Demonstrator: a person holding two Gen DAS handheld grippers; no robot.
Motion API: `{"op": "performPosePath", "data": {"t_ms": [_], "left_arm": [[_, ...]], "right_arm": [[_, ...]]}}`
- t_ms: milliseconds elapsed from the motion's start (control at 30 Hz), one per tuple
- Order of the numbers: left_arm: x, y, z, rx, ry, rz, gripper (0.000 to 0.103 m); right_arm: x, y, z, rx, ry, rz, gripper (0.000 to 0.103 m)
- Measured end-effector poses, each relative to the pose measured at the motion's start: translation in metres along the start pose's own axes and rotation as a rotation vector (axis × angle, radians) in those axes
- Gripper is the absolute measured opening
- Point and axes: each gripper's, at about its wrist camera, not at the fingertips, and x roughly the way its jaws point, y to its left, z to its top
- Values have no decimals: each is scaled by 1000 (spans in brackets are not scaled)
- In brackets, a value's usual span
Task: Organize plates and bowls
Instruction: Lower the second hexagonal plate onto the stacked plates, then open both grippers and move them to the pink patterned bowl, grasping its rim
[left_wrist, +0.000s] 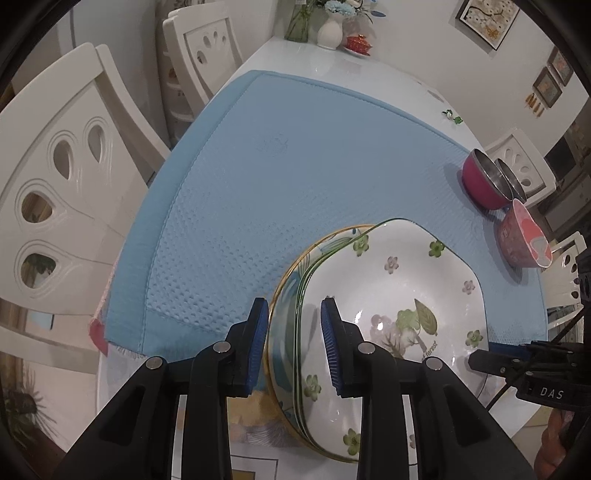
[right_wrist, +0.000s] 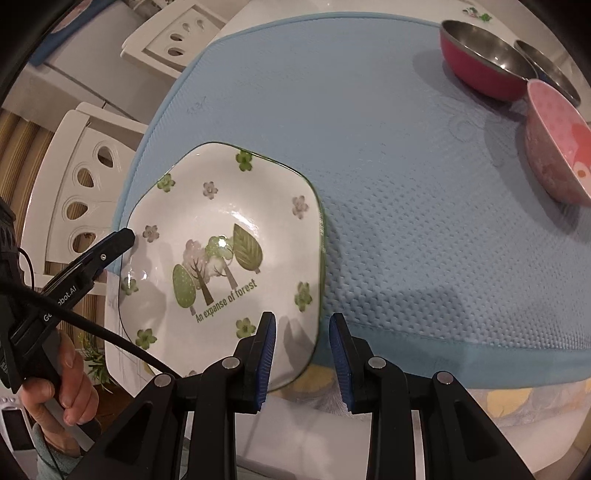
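On the blue mat (left_wrist: 295, 166) covering the counter (left_wrist: 325, 62) sits a stack of plates (left_wrist: 288, 350). At its left rim, the left claw (left_wrist: 295, 343) straddles the plates, its pads apart from the rim. The flowered plate (right_wrist: 221, 240) lies on top. At its right rim the right claw (right_wrist: 301, 354) straddles the edge without touching. Farther right stand red bowls (right_wrist: 476, 70) and a pink bowl (right_wrist: 554, 147).

— How many plates (left_wrist: 388, 295) are there?
— At least two, stacked, with maybe a third between; the edges are hard to tell apart.
— And the bowls?
— Three: a red bowl (left_wrist: 482, 181), a steel bowl (left_wrist: 511, 181) and a pink bowl (left_wrist: 524, 240).
— And the chairs?
— There are two white chairs (left_wrist: 74, 184) on one side.
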Motion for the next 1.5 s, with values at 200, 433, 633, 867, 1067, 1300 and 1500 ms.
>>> {"op": "performPosePath", "data": {"t_ms": [200, 433, 633, 867, 1067, 1300, 1500], "left_arm": [[1, 1, 1, -3, 7, -16, 26], [6, 0, 2, -9, 24, -31, 26], [2, 5, 4, -21, 7, -7, 26], [-10, 5, 14, -16, -49, 18, 26], [-18, -10, 23, 23, -81, 5, 26], [-26, -52, 38, 145, -99, -54, 37], [-35, -105, 53, 214, -153, -158, 64]], "right_arm": [[6, 13, 5, -23, 10, -33, 30], [9, 21, 8, -26, 8, -17, 31], [9, 21, 10, -25, 6, 12, 31], [-12, 4, 7, 5, -49, 55, 30], [-30, -16, 2, 83, -94, 96, 31], [-59, -52, -4, 208, -159, 104, 31], [-99, -107, -13, 325, -289, 86, 32]]}}
